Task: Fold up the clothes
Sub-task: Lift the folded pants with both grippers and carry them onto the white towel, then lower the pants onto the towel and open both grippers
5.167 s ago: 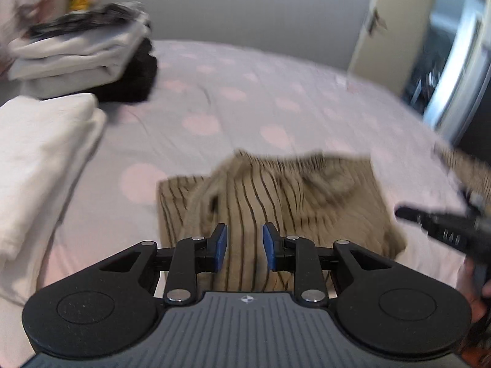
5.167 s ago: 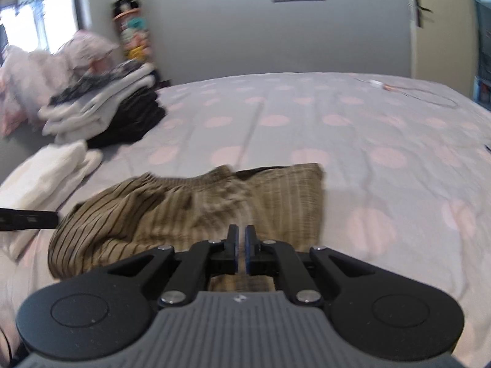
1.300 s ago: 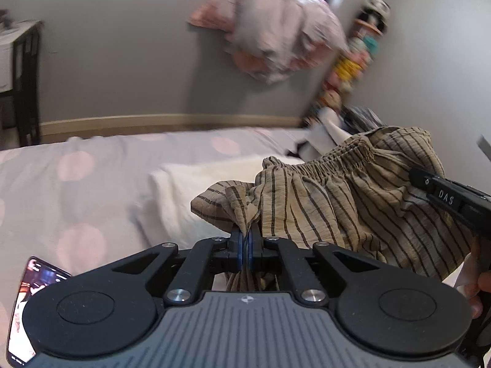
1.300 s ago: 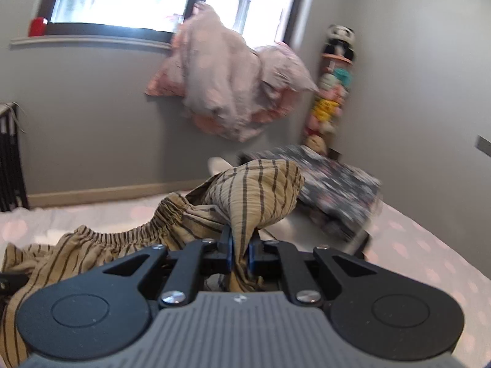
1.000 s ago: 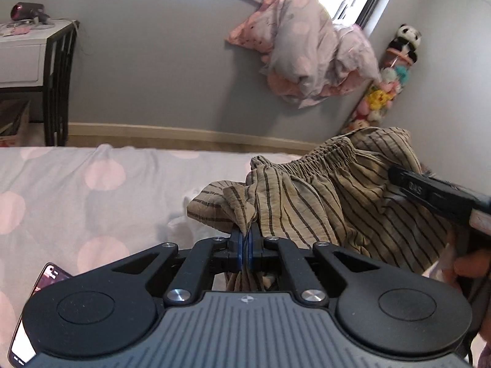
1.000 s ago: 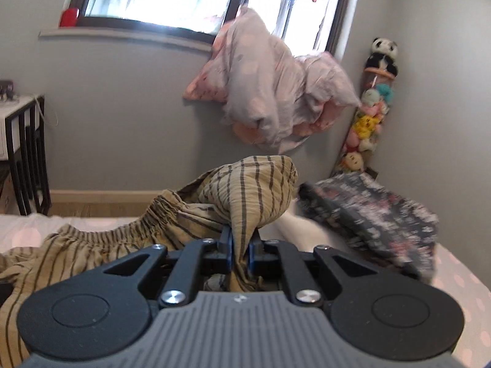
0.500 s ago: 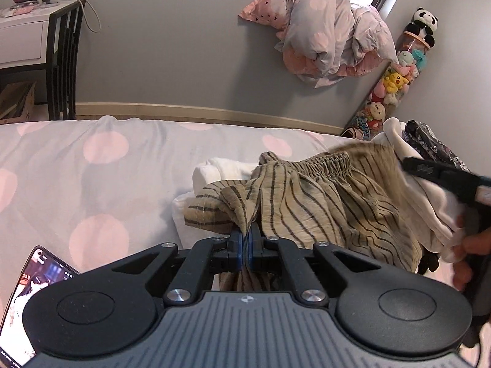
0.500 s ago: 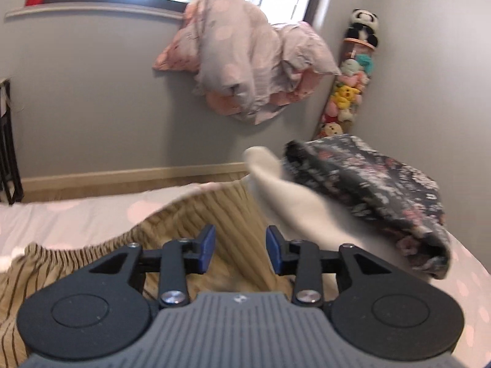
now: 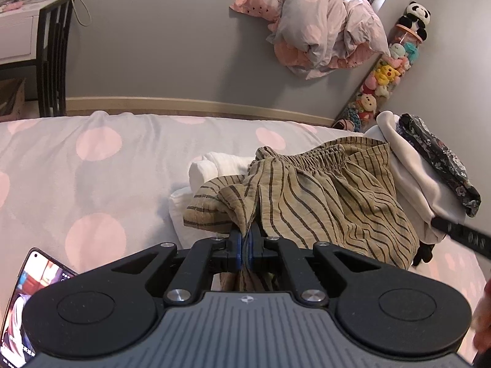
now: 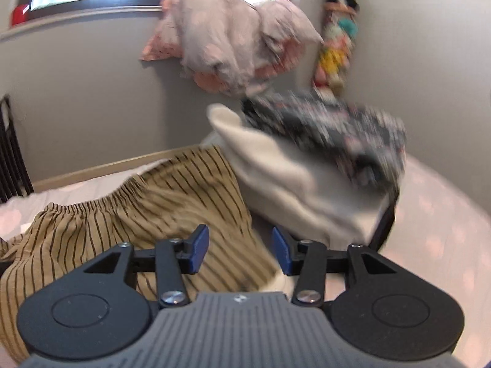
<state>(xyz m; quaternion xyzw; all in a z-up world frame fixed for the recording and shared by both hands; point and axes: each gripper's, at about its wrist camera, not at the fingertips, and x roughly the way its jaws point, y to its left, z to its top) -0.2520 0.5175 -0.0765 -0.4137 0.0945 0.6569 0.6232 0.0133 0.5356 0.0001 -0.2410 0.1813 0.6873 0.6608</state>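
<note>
Tan striped shorts point(image 9: 322, 196) with an elastic waistband lie on a white folded pile point(image 9: 214, 165) on the bed. My left gripper point(image 9: 244, 242) is shut on a bunched corner of the shorts. In the right wrist view the same shorts point(image 10: 147, 214) lie flat below my right gripper point(image 10: 239, 245), whose jaws are opening with no cloth pinched between the blue pads. One black finger of the right gripper point(image 9: 460, 233) shows at the right edge of the left wrist view.
A stack of folded clothes, cream point(image 10: 291, 184) below and dark floral point(image 10: 346, 132) on top, sits right of the shorts. A phone point(image 9: 27, 300) lies on the polka-dot bedsheet point(image 9: 92, 168) at lower left. Bedding hangs at the window point(image 9: 313, 27); a toy column point(image 9: 396, 52) fills the corner.
The right gripper let go of the shorts, opened wider and drew to the right. The shorts dropped onto the white pile. The left gripper stays shut on its corner.
</note>
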